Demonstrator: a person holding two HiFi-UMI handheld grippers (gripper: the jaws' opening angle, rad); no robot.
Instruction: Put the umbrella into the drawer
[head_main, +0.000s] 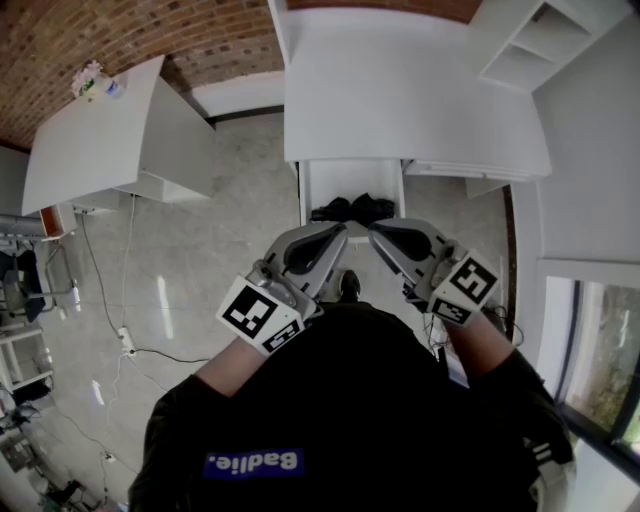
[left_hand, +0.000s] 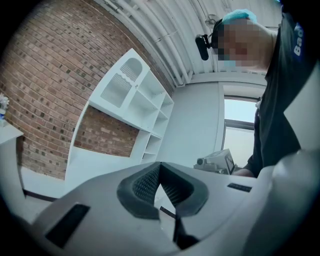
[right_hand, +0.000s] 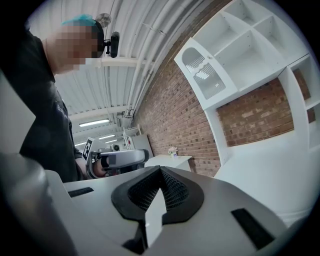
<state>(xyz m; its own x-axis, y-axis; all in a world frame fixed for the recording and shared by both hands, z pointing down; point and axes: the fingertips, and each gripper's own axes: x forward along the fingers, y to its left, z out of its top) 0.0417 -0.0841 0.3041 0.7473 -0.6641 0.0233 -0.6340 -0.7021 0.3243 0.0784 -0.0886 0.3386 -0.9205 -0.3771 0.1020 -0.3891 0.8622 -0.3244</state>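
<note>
Here's the drawer (head_main: 350, 178), pulled out from the front of the white counter (head_main: 400, 90), and the umbrella (head_main: 352, 209) is already inside it: a dark, folded bundle lying across the drawer's near end, up against the front panel. Nothing is touching it.

Both tools hang just short of the drawer's front edge, on the person's side. The left gripper (head_main: 340, 233) sits off the drawer's left front corner and the right gripper (head_main: 378, 233) off its right front corner, both angled in towards the middle and just apart from each other. Neither reaches over the drawer's rim.

In the left gripper view, the jaws are together, ribbed pads (left_hand: 146, 182) meeting at the tips, with nothing caught between them. The same goes for the right gripper view: jaws closed, tips meeting, pads (right_hand: 172, 192) bare, nothing gripped.

Well off to the drawer's left stands a white side table (head_main: 110, 140) with a small bunch of flowers (head_main: 88, 78) on its far corner. Beyond the drawer, above the counter, white shelves (left_hand: 135, 100) rise against the brick wall (left_hand: 45, 75). Cables (head_main: 125, 330) trail over the pale floor (head_main: 220, 250) left of the drawer.
</note>
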